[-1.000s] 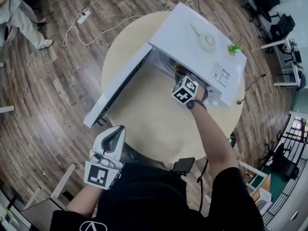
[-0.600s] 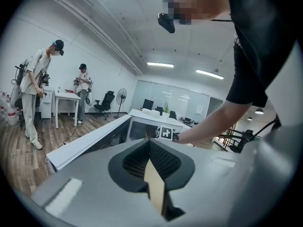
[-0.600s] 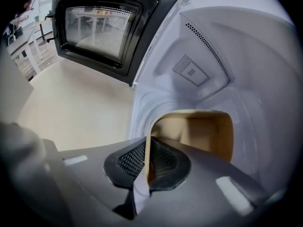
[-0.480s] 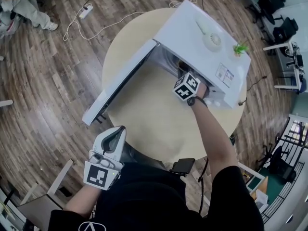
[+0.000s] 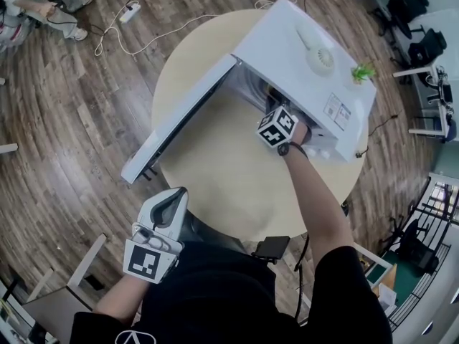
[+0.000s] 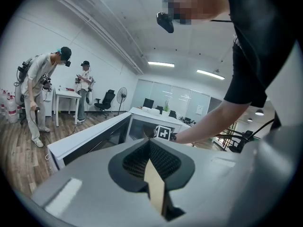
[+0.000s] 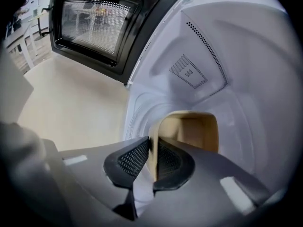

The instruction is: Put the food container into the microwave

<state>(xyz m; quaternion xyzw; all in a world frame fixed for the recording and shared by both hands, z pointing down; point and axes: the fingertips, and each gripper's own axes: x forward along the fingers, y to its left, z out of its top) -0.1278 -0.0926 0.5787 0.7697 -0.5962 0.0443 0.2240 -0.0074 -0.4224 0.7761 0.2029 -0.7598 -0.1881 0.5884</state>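
Pinching the near wall of the square beige food container [image 7: 199, 126], your right gripper [image 7: 151, 149] held something seemingly light, crushable (left gripper [image 6: 150, 160] closed).

Head view: the jaws of the right gripper [image 7: 152, 157] are out of sight inside the microwave [image 5: 301, 56], under its top. Only the marker cube [image 5: 277, 127] and the wrist show. The food container [image 7: 196, 131] is fully hidden in that view.

Right gripper view: the grey gripper body covers the container's lower part and base. Contents cannot be told. The top edge cuts off the door [image 7: 90, 22].

The label [image 5: 330, 110] on the microwave's top has print too small to read. The near edge of the table [image 5: 215, 170] is hidden under the person's torso.

Left gripper view: the body of the left gripper [image 6: 150, 174] blocks the microwave's lower part.
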